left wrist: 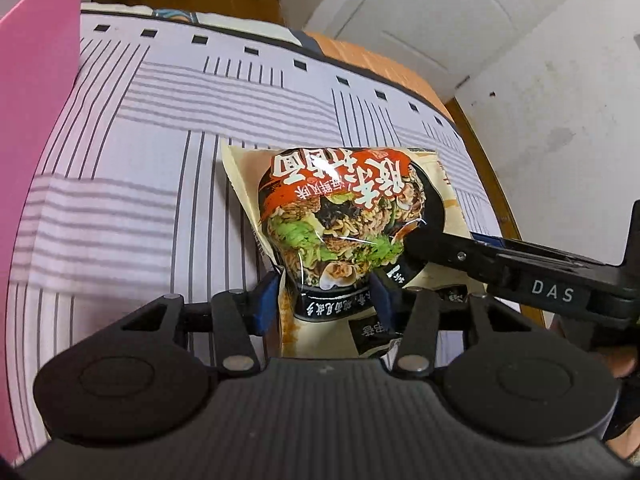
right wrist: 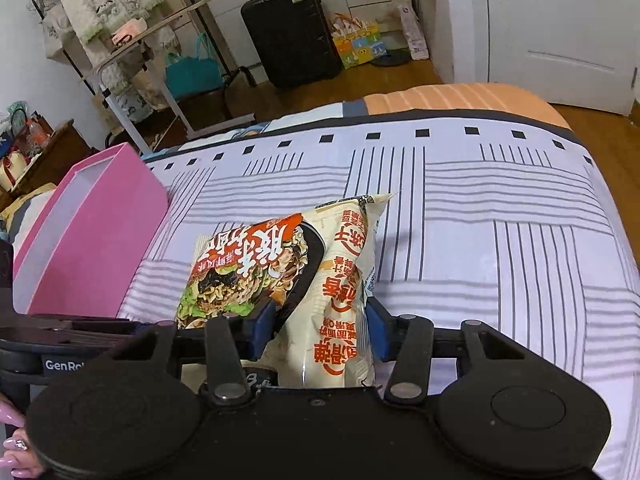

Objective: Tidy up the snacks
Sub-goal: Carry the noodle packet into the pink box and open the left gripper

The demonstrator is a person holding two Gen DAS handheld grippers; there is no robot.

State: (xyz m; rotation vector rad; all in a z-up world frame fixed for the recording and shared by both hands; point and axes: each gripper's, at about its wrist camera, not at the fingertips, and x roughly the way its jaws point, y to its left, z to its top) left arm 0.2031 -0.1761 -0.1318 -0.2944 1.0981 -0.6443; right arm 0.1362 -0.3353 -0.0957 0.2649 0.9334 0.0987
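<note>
A cream noodle packet [left wrist: 340, 220] printed with a bowl of noodles and red lettering is held over the striped bedsheet. My left gripper [left wrist: 326, 300] is shut on its near end, blue pads pinching it. My right gripper [right wrist: 320, 328] is shut on the same packet [right wrist: 304, 264], on its cream side edge. The right gripper's black body [left wrist: 520, 272] shows at the right of the left wrist view, touching the packet. A pink box [right wrist: 88, 240] with an open top stands on the bed to the left of the packet.
The pink box wall [left wrist: 36, 120] fills the left edge of the left wrist view. The bed edge [right wrist: 600, 168] drops to a wooden floor at the right. A black suitcase [right wrist: 288, 32], a clothes rack [right wrist: 120, 40] and a white door [right wrist: 560, 32] lie beyond the bed.
</note>
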